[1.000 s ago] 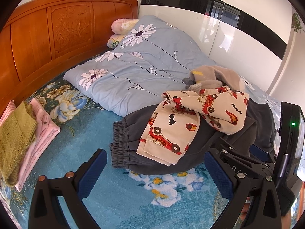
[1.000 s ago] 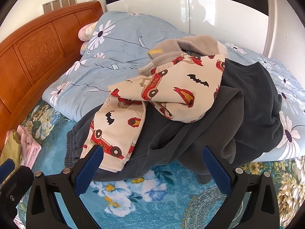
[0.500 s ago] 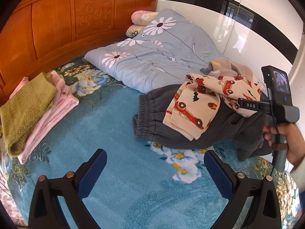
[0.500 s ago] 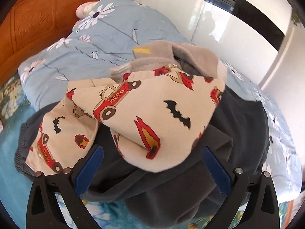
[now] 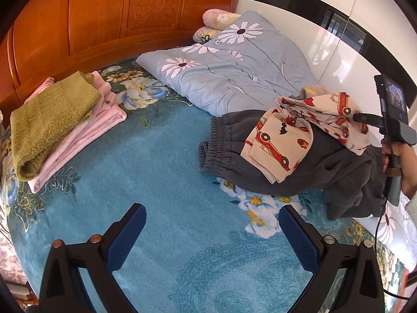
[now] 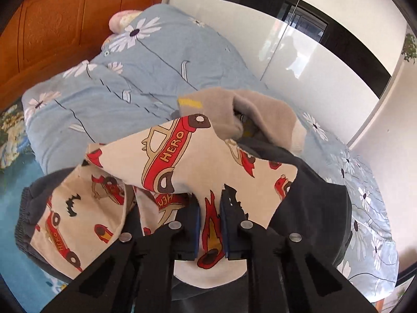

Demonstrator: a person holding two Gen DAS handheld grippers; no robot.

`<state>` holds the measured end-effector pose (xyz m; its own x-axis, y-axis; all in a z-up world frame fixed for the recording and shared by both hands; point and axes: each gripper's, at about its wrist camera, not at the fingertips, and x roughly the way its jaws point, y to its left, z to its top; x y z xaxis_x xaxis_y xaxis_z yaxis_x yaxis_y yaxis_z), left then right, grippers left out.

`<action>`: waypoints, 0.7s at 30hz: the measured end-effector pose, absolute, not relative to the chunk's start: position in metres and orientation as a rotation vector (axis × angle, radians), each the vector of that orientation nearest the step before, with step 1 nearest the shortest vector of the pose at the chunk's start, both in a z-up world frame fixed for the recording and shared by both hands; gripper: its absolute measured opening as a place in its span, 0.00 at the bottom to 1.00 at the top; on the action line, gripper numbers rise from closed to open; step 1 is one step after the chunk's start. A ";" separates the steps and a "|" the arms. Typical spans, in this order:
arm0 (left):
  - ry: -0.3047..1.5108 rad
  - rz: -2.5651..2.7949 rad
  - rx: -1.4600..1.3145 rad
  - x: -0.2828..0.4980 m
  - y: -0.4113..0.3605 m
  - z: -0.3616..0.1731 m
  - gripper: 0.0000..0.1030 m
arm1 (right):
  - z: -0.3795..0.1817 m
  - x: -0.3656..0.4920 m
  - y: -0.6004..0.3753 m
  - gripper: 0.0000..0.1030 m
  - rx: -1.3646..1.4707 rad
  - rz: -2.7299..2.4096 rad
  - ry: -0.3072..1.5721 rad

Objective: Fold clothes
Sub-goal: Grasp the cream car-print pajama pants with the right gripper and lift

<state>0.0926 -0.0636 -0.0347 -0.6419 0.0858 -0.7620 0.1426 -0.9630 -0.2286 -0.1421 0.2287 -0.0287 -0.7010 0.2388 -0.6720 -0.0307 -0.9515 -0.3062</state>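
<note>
Your right gripper (image 6: 210, 224) points down into the clothes pile, its blue pads (image 6: 195, 230) pinched on a fold of the cream pyjamas (image 6: 182, 156); the red flame print shows in the narrow gap between them. In the left view your right hand (image 5: 401, 161) wraps the handle upright at the far right, with the tool tip over the pile. Your left gripper (image 5: 211, 234) hangs low over the bedspread (image 5: 169, 169), fingers spread wide and holding nothing. The pyjamas are thin, smooth cotton printed with red cars and black bats, lying crumpled on the grey trousers (image 5: 260, 167), which are thick and matte with a gathered elastic waistband. A beige fleecy garment (image 6: 247, 109) sits behind them. The bedspread is plush teal with flowers. At left, a nubby olive towel (image 5: 52, 114) lies folded on soft pink cloth (image 5: 86, 133). A pale blue daisy quilt (image 5: 234, 70) is bunched against the carved wooden headboard (image 5: 117, 13).
</note>
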 end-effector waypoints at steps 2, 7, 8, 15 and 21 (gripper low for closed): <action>0.416 -2.797 1.302 0.096 -0.064 -0.030 1.00 | -0.005 -0.127 0.225 0.11 -1.060 2.803 -0.412; 0.461 -2.813 1.262 0.107 -0.073 -0.017 1.00 | 0.062 -0.074 0.201 0.10 -0.886 3.013 -0.370; 0.480 -2.815 1.248 0.110 -0.077 -0.014 1.00 | 0.076 -0.062 0.196 0.09 -0.852 3.059 -0.353; 0.580 -2.820 1.085 0.137 -0.113 0.019 1.00 | 0.150 0.005 0.120 0.09 -0.641 3.391 -0.327; 0.631 -2.817 0.926 0.169 -0.149 0.045 1.00 | 0.206 0.057 0.077 0.09 -0.474 3.617 -0.178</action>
